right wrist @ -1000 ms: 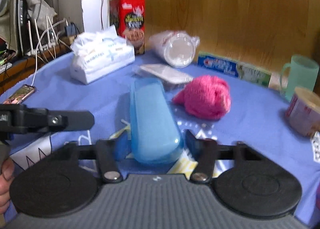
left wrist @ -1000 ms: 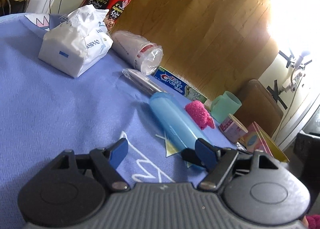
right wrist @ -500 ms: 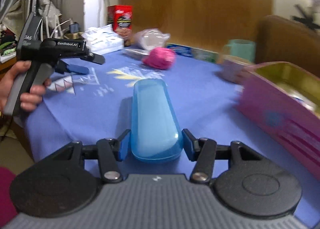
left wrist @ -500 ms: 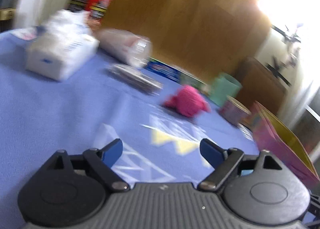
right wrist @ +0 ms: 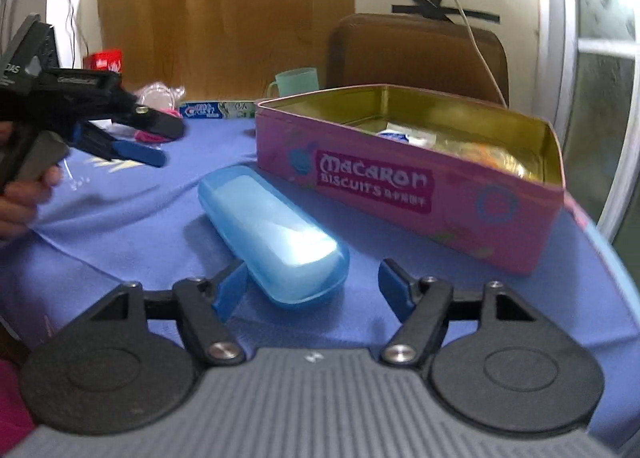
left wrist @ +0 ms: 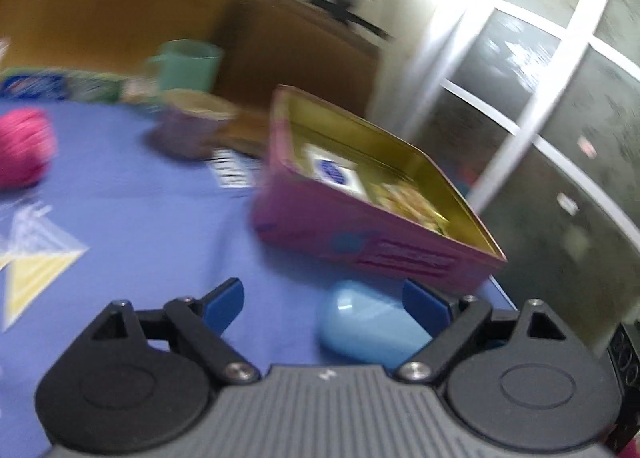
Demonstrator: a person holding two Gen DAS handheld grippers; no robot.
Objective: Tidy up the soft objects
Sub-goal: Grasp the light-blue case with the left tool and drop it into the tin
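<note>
A light blue plastic case (right wrist: 272, 234) lies on the blue tablecloth in front of a pink Macaron biscuit tin (right wrist: 404, 185). My right gripper (right wrist: 316, 286) is open, its fingers on either side of the case's near end, apart from it. My left gripper (left wrist: 324, 302) is open and empty above the cloth; the case's end (left wrist: 368, 330) shows by its right finger. The left gripper also shows in the right wrist view (right wrist: 132, 137). A pink fuzzy soft object (left wrist: 22, 149) lies far left. The open tin (left wrist: 372, 217) holds some packets.
A green mug (right wrist: 298, 81), a toothpaste box (right wrist: 216, 109), a clear plastic pack (right wrist: 160, 93) and a red box (right wrist: 105, 57) stand at the table's back. A small purple cup (left wrist: 192, 125) stands by the tin. The table's edge runs close on the right.
My right gripper carried the blue case across the table, set it down in front of the tin and opened. My left gripper swung right toward the tin.
</note>
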